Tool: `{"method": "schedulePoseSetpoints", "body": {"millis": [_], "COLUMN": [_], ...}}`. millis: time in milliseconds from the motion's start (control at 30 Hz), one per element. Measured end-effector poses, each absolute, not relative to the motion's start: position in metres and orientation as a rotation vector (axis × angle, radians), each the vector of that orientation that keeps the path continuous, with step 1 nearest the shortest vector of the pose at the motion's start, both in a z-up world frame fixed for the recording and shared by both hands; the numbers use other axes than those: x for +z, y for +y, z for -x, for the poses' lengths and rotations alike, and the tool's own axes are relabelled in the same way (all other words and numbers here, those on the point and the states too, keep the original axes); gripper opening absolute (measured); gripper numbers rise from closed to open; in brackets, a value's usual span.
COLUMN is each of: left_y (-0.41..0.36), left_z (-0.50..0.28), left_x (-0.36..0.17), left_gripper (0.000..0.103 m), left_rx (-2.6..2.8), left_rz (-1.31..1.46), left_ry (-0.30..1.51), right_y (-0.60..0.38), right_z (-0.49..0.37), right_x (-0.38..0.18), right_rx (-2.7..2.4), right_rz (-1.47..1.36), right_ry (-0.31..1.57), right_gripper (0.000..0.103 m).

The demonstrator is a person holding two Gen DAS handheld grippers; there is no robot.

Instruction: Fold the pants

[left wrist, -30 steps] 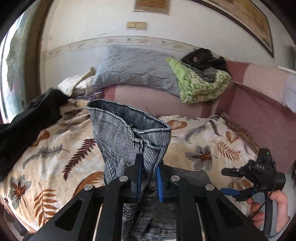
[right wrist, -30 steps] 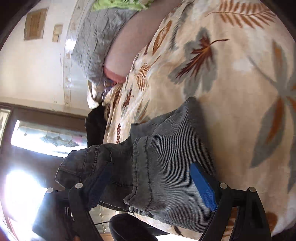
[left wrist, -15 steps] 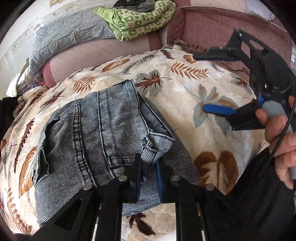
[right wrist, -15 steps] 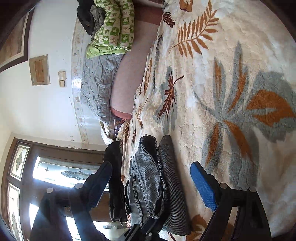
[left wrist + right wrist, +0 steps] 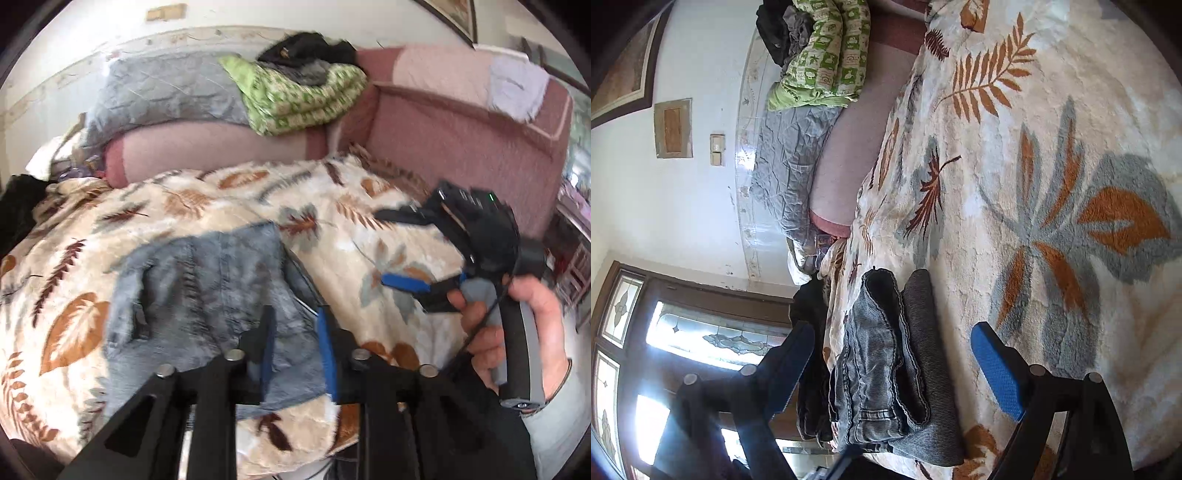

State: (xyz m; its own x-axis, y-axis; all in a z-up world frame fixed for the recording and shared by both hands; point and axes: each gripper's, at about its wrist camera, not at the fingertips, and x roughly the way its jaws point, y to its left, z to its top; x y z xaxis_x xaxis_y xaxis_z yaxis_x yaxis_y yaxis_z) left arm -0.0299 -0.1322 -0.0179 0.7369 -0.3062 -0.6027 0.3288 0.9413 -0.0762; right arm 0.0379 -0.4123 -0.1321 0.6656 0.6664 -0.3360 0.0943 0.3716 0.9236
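Two grippers are seen above folded grey pants near the blanket's front edge; left gripper is opening, right gripper gapes empty; release should be clean, without dragging the fold

Left tongs opening, angled downward; right tongs wide apart, hand-held.

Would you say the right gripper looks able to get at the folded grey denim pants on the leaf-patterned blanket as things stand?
Probably yes: the right gripper is open, the folded grey denim pants lie straight ahead between its fingers, and nothing sits between them on the leaf-patterned blanket.
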Motion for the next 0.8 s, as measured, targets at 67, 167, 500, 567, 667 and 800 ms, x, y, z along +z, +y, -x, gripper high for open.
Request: {"method": "schedulePoseSetpoints", "body": {"millis": [67,167,500,567,667,800], "left_y": [-0.093,-0.035,0.017,0.016,0.014,0.017], "left_z": [0.029,0.005,-0.025,-0.029,-0.033,-0.035], "left_x": [-0.002,-0.005,-0.064,-0.070,-0.076,-0.080], "left_gripper": [0.062,0.064,0.064,0.064,0.064,0.064], "left_rx": [-0.203,-0.014,0.010,-0.010,-0.030,-0.046], "left_rz": [0.011,0.091,0.266,0.267,0.267,0.286], "left_ry": [0.580,0.624,0.802,0.819,0.834,0.834], "right_y": [-0.405,-0.372,-0.304,-0.303,-0.297,-0.287], "right_z": [-0.036,-0.040,-0.024,-0.023,-0.031,-0.039], "right_x": [-0.122,-0.102,-0.118,-0.131,-0.136,-0.140], "right_rx": [0.447,0.613,0.491,0.444,0.409,0.311], "right_rz": [-1.105,-1.090,-1.072,-1.095,-1.092,-1.056], "right_ry": [0.800,0.839,1.093,1.116,1.108,1.159], "right_gripper": [0.089,0.089,0.089,0.089,0.089,0.080]}}
